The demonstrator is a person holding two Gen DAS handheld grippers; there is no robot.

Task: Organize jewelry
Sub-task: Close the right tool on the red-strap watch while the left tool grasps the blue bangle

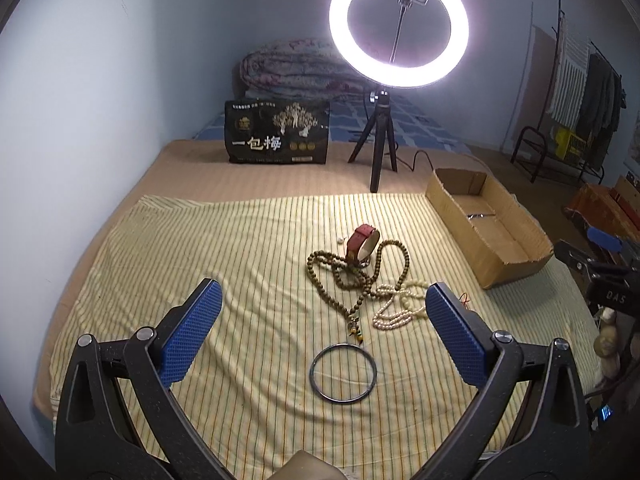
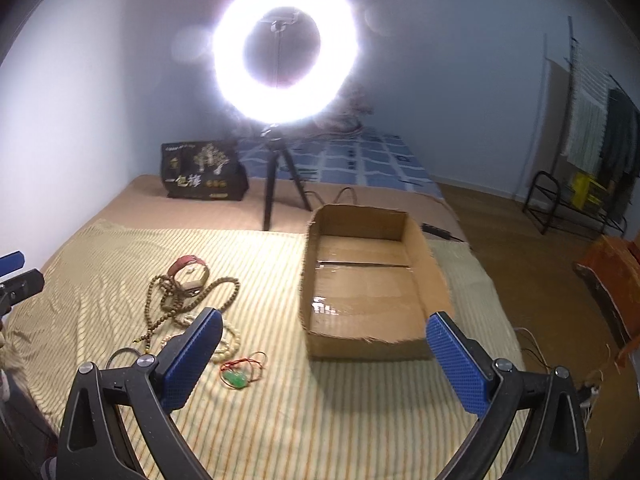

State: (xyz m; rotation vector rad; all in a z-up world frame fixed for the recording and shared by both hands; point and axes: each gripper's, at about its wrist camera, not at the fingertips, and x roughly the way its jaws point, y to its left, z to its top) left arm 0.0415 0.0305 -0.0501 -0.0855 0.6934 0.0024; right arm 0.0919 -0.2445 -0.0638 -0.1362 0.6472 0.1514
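On the striped cloth point(image 1: 240, 280) lies a pile of jewelry: a red watch point(image 1: 362, 242), a brown bead necklace point(image 1: 340, 276), a white pearl necklace point(image 1: 396, 308) and a metal bangle point(image 1: 343, 373). My left gripper point(image 1: 320, 300) is open above the cloth, the bangle lying between its fingers. In the right wrist view the watch point(image 2: 190, 270), brown beads point(image 2: 188, 304) and a green pendant on red cord point(image 2: 236, 378) lie left of an open cardboard box point(image 2: 362, 280). My right gripper point(image 2: 320, 330) is open and empty, in front of the box.
A lit ring light on a tripod point(image 1: 398, 24) stands behind the cloth. A black printed bag point(image 1: 276, 132) sits at the back left. A folded quilt point(image 1: 292, 68) lies behind it. A clothes rack point(image 1: 580, 100) stands at the far right.
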